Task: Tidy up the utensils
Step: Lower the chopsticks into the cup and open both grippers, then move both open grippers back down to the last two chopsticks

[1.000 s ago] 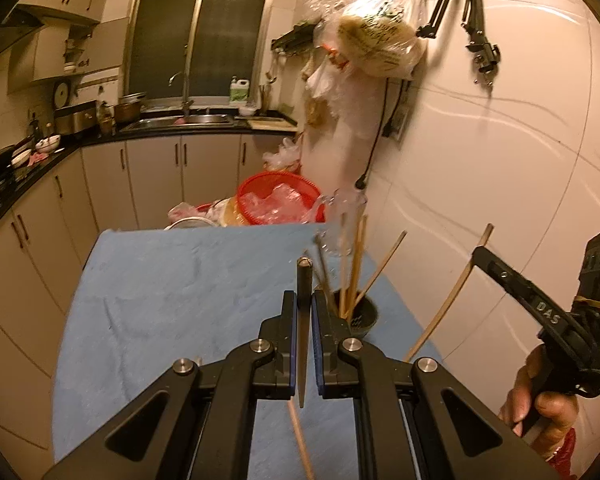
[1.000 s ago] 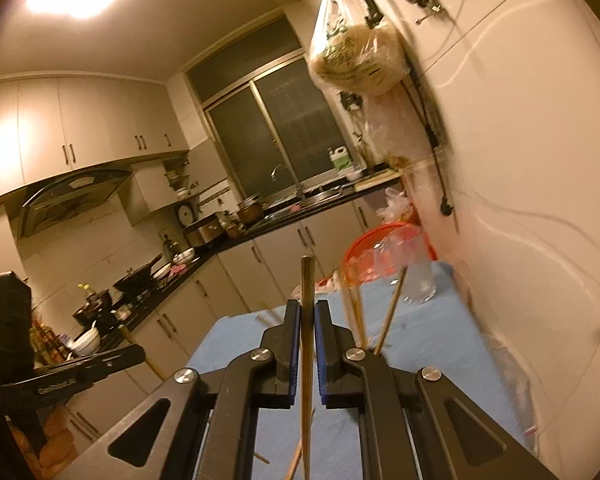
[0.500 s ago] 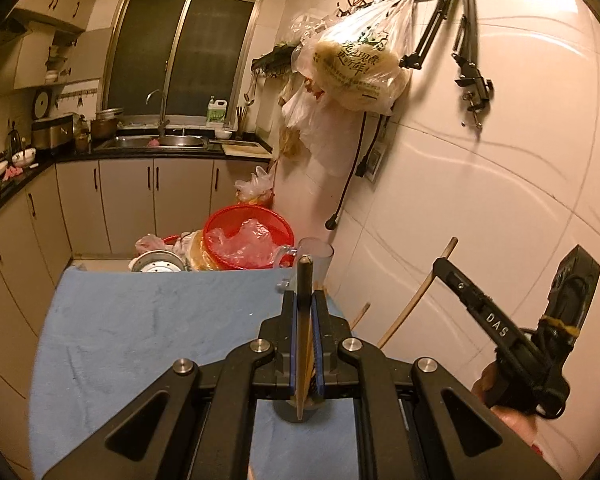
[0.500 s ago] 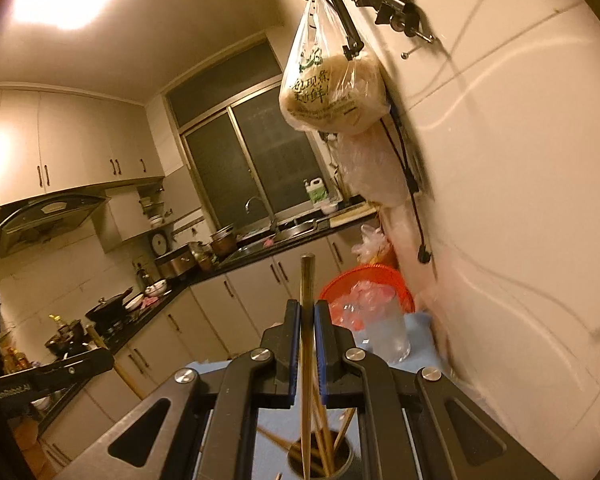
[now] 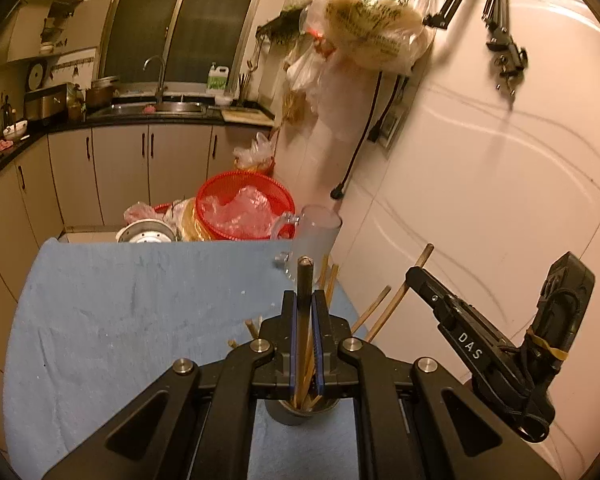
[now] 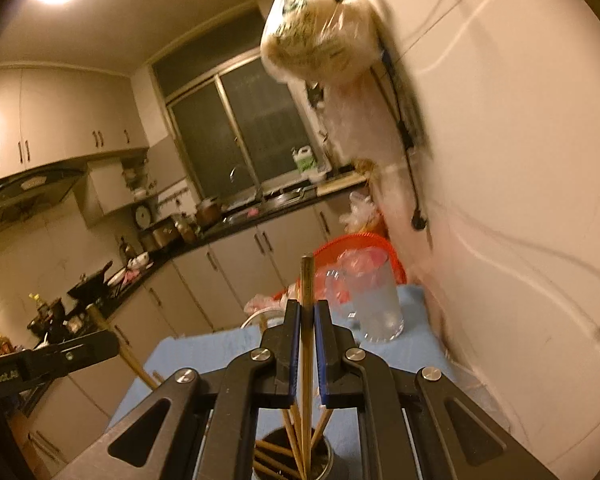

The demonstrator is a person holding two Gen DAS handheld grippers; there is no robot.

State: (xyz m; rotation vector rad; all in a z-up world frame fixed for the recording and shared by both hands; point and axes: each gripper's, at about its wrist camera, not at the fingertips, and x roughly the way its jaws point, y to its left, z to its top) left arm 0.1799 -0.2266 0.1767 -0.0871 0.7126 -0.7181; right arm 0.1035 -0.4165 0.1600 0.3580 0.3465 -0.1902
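Observation:
My left gripper is shut on a dark chopstick that stands upright between the blue pads. Right under its jaws stands a metal holder with several wooden chopsticks in it. At the right of the left wrist view, the right gripper grips a pale wooden chopstick that slants down toward the holder. In the right wrist view, the right gripper is shut on that wooden chopstick, whose lower end reaches into the holder. The left gripper shows at the left edge.
A blue cloth covers the table. A glass mug stands at its far right corner by the white wall. Behind it are a red basket and a steel pot. A full plastic bag hangs overhead.
Both grippers have moved forward over the table with their chopsticks. The holder, earlier ahead and to the right, now sits directly beneath both pairs of jaws.

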